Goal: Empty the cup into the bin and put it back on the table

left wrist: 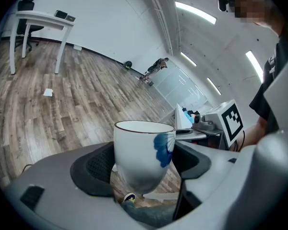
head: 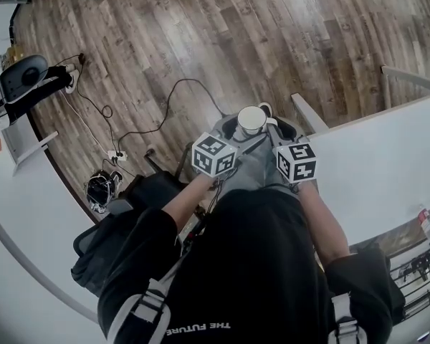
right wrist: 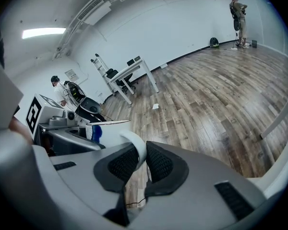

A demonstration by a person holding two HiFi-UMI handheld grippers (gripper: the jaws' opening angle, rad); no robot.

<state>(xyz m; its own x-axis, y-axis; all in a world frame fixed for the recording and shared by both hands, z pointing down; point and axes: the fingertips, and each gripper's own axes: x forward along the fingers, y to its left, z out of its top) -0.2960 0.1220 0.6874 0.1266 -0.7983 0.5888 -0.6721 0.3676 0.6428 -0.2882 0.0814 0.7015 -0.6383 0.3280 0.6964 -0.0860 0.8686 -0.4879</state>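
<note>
— Above the wood floor (head: 201, 34), just left of the white table (head: 373, 163), what is that?
— The white cup (head: 251, 120). It is upright in the air with its mouth up. It has a blue mark (left wrist: 163, 150) on its side.
— Who holds it?
— Both tongs. The left gripper (left wrist: 143, 166) squeezes the cup's round body. The right gripper (right wrist: 140, 164) is pinched tight on its handle (right wrist: 134, 145).
— Any words to read?
— Yes. The person's black top (head: 251, 264) says "THE FUTURE" in white letters.
</note>
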